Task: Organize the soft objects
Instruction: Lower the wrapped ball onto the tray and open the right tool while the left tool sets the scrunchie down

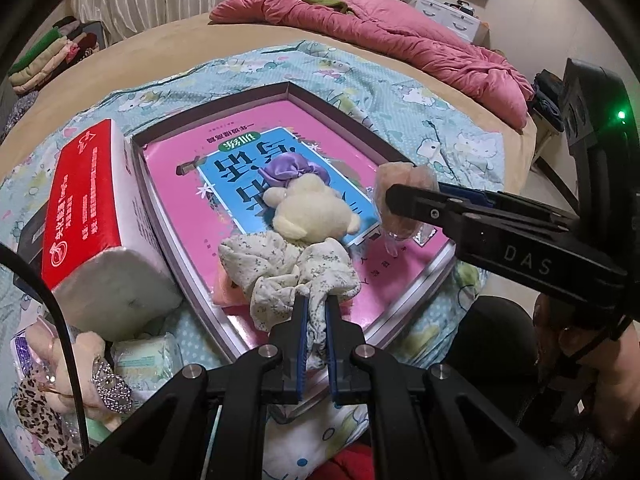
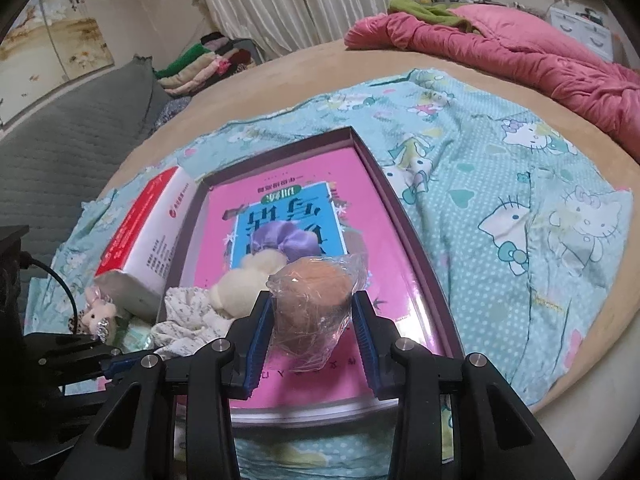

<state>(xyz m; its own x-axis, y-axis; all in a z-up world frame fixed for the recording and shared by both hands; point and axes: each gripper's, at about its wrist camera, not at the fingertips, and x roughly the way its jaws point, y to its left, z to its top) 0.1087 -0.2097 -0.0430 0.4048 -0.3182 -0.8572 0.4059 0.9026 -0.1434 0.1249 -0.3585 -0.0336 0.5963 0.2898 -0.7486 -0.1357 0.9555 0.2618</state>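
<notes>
A shallow purple box [image 1: 340, 109] [image 2: 416, 216] with a pink book in it lies on the bed. In it lie a purple scrunchie [image 1: 294, 170] [image 2: 276, 240], a cream plush toy [image 1: 308, 212] [image 2: 244, 284] and a white floral cloth [image 1: 280, 268] [image 2: 188, 316]. My left gripper [image 1: 316, 308] is shut on the floral cloth at the box's near edge. My right gripper [image 2: 312, 304] is shut on a peach sponge wrapped in clear plastic [image 2: 314, 292] [image 1: 404, 200] and holds it above the box's right side.
A red and white tissue pack [image 1: 92, 216] [image 2: 148, 232] leans at the box's left. A small plush with leopard fabric [image 1: 76, 368] [image 2: 98, 314] and a green packet [image 1: 146, 354] lie at the near left. A pink duvet [image 1: 400, 36] [image 2: 520, 44] lies at the back.
</notes>
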